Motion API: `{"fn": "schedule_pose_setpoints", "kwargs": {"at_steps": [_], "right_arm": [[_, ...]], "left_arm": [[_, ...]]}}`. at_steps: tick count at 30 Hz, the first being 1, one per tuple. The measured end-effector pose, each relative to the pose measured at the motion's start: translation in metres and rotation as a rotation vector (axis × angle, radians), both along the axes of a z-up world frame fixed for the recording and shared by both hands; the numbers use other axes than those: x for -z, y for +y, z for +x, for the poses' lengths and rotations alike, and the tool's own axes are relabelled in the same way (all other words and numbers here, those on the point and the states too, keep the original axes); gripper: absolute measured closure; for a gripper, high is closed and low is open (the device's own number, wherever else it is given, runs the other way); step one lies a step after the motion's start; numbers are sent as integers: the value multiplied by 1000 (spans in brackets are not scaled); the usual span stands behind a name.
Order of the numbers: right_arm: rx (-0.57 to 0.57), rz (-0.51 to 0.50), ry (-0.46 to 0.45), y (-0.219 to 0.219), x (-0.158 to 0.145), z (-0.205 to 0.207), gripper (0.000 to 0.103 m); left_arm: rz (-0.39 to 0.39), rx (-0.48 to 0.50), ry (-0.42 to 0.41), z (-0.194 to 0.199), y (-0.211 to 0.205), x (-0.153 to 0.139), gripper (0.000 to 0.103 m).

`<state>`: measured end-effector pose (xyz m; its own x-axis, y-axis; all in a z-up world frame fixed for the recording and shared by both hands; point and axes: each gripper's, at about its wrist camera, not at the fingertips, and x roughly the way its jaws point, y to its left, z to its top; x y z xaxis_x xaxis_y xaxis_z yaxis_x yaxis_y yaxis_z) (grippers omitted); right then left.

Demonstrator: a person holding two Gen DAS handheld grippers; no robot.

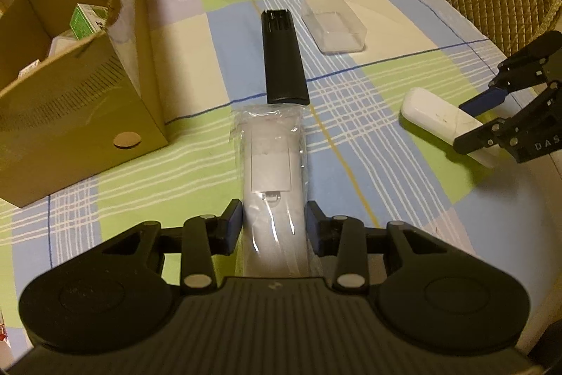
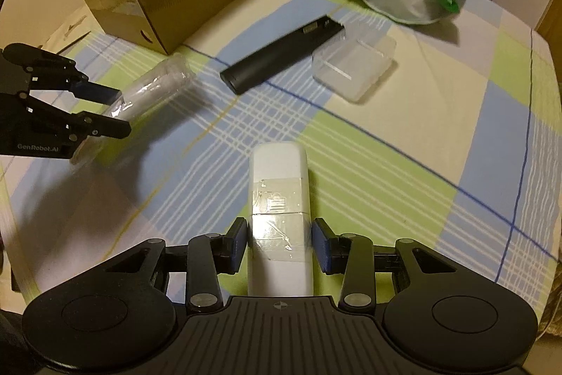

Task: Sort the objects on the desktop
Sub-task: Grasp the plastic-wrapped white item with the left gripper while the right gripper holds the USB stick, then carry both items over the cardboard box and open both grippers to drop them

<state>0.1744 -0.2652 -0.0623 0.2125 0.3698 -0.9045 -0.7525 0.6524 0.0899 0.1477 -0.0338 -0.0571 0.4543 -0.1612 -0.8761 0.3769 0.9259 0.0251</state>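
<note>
while each hand-held gripper straddles a remote lengthwise, likely for a steady lift, neither visibly pinches; the left hand-held gripper (image 1: 274, 227) brackets the plastic-wrapped remote (image 1: 272, 171), pads just beside it; the right hand-held gripper (image 2: 280, 246) brackets the taped white remote (image 2: 279, 199), one pad close, one apart; both lie on the bench (image 1: 404, 164); the cardboard box (image 1: 77, 101) holds a green carton (image 1: 87, 20) and pale packets; the clear tray (image 1: 333, 23) looks empty beside the black remote (image 1: 282, 58).
</note>
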Motion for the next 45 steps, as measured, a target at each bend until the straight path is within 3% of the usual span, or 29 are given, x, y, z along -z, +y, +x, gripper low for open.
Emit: {"fn": "schedule_pose_setpoints", "kwargs": {"at_steps": [15,27,36,45], "right_arm": [[-69,57,-67,18,-31,8,64],[-174,191,-154,63,-82,35,64],[-179,280,-238,130,-130,52,64],[-102,287,-234,242,-138,78,64]], "left_arm": [[16,-49,-79,-9,3,-35,70],[43,-145,-181,-11,17,-87,70],[70,-187,-265,11,56,-129,70],[105,-142,-310,71,122,-143,70]]}}
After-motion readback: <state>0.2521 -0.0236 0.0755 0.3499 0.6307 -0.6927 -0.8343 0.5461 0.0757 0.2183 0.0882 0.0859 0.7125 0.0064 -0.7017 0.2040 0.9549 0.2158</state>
